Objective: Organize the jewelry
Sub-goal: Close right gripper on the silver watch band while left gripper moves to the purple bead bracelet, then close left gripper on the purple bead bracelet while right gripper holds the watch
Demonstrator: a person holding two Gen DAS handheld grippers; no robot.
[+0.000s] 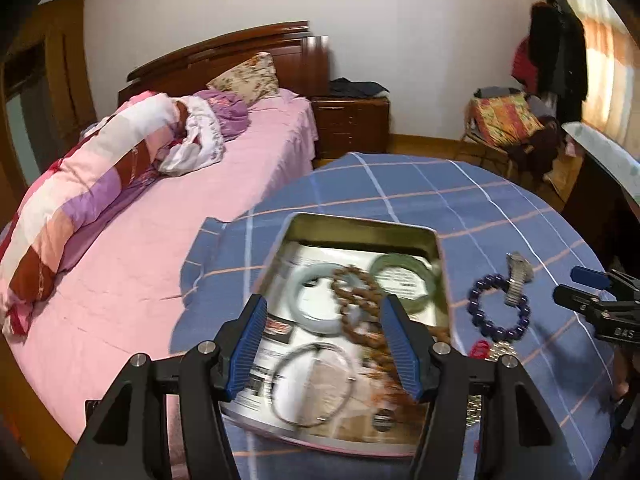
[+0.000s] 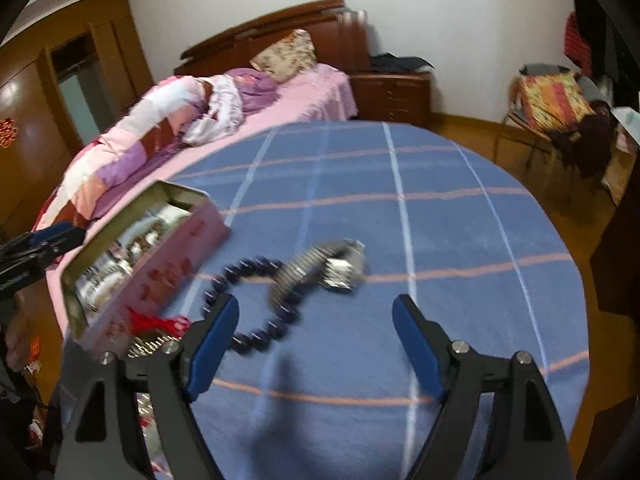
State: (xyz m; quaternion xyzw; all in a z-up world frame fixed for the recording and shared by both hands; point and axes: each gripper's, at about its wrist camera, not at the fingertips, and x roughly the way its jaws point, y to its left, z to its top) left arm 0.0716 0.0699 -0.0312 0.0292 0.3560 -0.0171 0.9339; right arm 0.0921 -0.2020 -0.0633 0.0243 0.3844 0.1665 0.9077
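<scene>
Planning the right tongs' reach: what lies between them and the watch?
Only bare blue cloth before the watch, in the right wrist view.

Home bedroom: bed (image 1: 160, 216), nightstand (image 1: 352, 124)

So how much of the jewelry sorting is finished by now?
Partly done. The tin already holds a pale bangle, a green bangle, brown beads and a thin silver ring. Nothing is in hand: the left gripper and right gripper are both open and empty. Still out on the blue cloth are the dark bead bracelet and the watch, plus something red beside the tin.
</scene>
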